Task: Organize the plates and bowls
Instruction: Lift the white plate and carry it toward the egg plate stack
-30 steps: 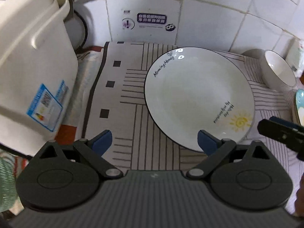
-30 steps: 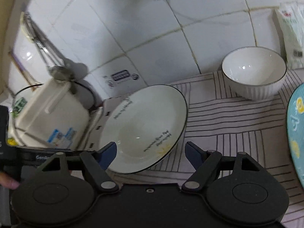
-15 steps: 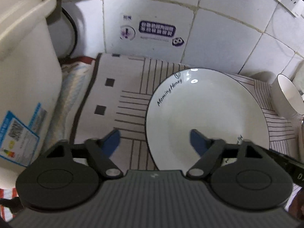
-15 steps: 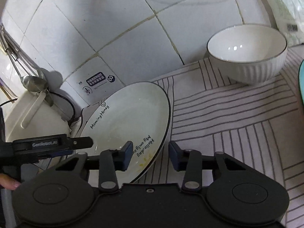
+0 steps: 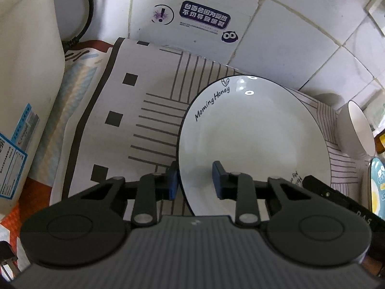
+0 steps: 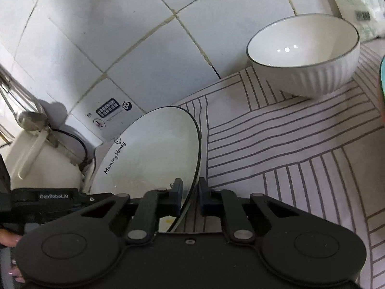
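A white plate (image 5: 252, 139) with a black rim and "Morning Honey" lettering lies on the striped mat (image 5: 154, 110). My left gripper (image 5: 193, 183) is closed on the plate's near-left rim, one finger under the rim and one on top. My right gripper (image 6: 190, 196) is closed on the same plate's (image 6: 154, 149) near-right rim, and that edge looks tilted up. A white ribbed bowl (image 6: 305, 55) stands upright on the mat by the tiled wall, to the right of the plate; it also shows in the left wrist view (image 5: 356, 132).
A white rice cooker (image 5: 26, 77) stands at the left with a black cord (image 5: 84, 12) behind it. A teal patterned plate (image 5: 377, 187) sits at the right edge. The tiled wall (image 6: 144, 36) is just behind the mat. A metal ladle (image 6: 31, 120) hangs at the left.
Both grippers moved in onto the white plate and closed on its rim, the left on the near-left edge and the right on the near-right edge. The plate's right edge has tilted up.
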A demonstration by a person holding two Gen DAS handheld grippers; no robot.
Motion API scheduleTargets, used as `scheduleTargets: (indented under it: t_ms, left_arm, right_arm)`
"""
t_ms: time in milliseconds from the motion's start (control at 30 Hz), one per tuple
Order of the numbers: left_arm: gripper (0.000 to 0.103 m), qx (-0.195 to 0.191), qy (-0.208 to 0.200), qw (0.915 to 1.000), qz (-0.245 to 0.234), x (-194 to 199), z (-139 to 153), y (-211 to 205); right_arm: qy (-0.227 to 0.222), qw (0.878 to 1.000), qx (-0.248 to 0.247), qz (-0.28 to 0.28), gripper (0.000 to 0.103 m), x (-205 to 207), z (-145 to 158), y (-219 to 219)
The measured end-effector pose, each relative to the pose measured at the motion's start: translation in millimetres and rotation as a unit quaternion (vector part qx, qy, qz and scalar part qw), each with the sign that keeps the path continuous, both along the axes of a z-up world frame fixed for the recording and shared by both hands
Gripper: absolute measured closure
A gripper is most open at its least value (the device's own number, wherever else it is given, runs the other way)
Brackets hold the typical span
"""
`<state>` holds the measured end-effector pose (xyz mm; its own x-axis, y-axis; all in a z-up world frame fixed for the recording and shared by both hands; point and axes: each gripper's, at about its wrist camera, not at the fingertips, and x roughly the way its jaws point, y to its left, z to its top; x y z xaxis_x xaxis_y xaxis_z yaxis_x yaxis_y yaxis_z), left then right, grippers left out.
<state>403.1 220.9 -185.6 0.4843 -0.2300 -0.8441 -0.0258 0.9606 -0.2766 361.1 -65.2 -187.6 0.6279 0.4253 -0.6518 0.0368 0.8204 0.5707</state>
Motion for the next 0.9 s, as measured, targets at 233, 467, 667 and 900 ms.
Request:
scheduleTargets:
  t_ms: [233, 467, 667, 900]
  left_arm:
    - [0.074, -0.012, 0.003, 0.9998, 0.013, 1.0, -0.8, 0.5]
    - [0.080, -0.009, 0.036, 0.9992, 0.016, -1.6, 9.4, -2.8]
    - [0.081, -0.003, 0.028, 0.9996, 0.005, -29.7, 28.5, -12.5]
    - [0.081, -0.006, 0.014, 0.9999, -0.007, -62.9, 66.5, -26.9]
  right_arm:
    - [-0.008, 1.000, -0.012, 0.013, 0.088, 0.2, 0.7, 2.1]
    - [0.013, 0.999, -0.018, 0.023, 0.085, -1.4, 13.1, -0.8]
    - [0.014, 0.999, -0.014, 0.038, 0.085, -18.3, 29.7, -12.4]
    - [0.003, 0.999, -0.006, 0.038, 0.084, -45.4, 67.5, -28.8]
